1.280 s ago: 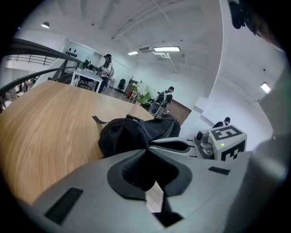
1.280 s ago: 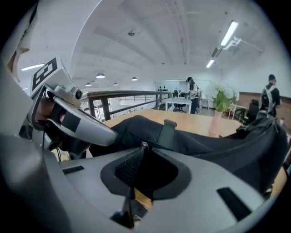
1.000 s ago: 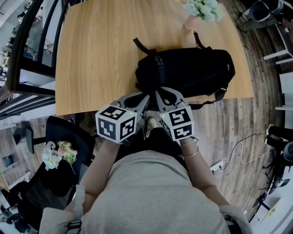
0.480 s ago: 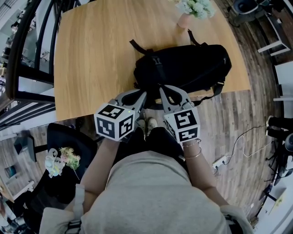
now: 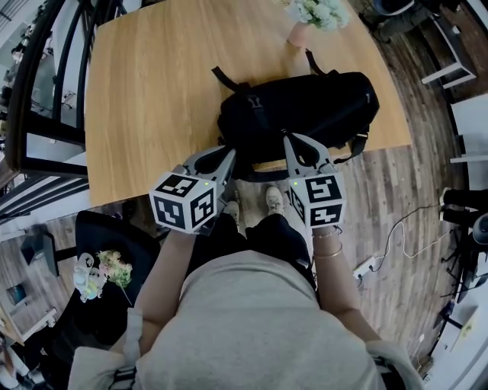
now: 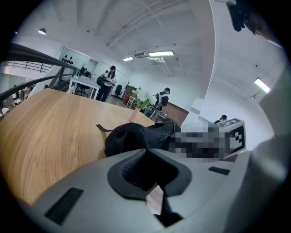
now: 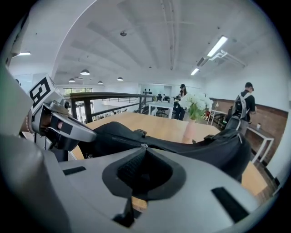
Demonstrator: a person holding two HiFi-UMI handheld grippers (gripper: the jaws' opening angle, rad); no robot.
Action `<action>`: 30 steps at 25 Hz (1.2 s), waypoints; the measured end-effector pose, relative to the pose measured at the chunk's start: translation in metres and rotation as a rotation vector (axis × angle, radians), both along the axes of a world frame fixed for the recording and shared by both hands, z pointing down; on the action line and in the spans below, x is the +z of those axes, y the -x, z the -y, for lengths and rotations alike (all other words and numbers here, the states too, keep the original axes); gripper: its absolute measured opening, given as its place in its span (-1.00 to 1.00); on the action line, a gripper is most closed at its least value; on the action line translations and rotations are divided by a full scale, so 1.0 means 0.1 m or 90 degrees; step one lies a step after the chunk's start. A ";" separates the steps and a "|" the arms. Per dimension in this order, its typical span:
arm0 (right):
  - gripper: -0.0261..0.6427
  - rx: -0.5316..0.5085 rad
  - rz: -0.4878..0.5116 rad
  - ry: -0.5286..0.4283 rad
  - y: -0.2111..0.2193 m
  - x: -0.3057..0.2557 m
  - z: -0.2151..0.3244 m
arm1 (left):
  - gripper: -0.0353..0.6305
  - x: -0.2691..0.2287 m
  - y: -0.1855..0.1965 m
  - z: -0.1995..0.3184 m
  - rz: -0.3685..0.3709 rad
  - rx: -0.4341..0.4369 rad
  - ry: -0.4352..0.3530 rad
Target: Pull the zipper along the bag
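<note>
Your right claw [image 7: 143, 149] is closed, and the little silver zipper pull [image 7: 144, 146] sits right at its tips, so it looks pinched on that. The zipper line runs off from there along the top of the black bag [image 5: 305, 110].

Your left claw [image 6: 146, 151] is closed too. Its tips are pressed up against the bag's near left end, but I can't tell if any fabric is actually caught between them.

From the head view, both claws reach in from the near side. The left one is at the bag's left end and the right one is partway along its near side, a bit apart from each other.

The bag lies lengthwise along the near edge of the wooden table [image 5: 152, 91], on the right half, with 1 strap hanging over the edge.

Just behind the bag, at the far edge, there's a pink vase [image 5: 299, 34] with white flowers [image 5: 316, 11] in it. The left half of the table is bare wood.

Your shoes [image 5: 274, 199] show on the plank floor [image 5: 396, 198] below the claws. A dark chair [image 5: 114, 225] off to your left has a bunch of flowers [image 5: 103, 268] on it.
</note>
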State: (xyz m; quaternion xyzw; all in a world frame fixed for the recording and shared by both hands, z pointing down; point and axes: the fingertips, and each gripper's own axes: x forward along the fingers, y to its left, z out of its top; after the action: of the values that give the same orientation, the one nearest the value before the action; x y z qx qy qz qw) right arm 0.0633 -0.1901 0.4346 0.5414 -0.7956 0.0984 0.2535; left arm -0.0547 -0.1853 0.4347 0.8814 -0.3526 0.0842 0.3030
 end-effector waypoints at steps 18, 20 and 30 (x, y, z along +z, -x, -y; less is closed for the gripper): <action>-0.89 -0.084 -0.023 -0.021 -0.79 -0.11 0.33 | -0.80 0.01 0.12 0.03 0.028 -0.205 0.005; -0.89 -0.094 -0.014 -0.020 -0.82 -0.12 0.34 | -0.80 0.01 0.12 0.02 0.037 -0.222 0.001; -0.89 -0.154 0.041 -0.012 -0.80 -0.21 0.35 | -0.45 -0.05 0.04 -0.04 0.183 -0.243 -0.052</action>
State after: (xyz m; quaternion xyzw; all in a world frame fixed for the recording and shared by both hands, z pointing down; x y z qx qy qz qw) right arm 0.1429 -0.2248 0.4137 0.4408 -0.8635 0.0767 0.2326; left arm -0.0587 -0.1810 0.4296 0.7891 -0.5556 0.1353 0.2243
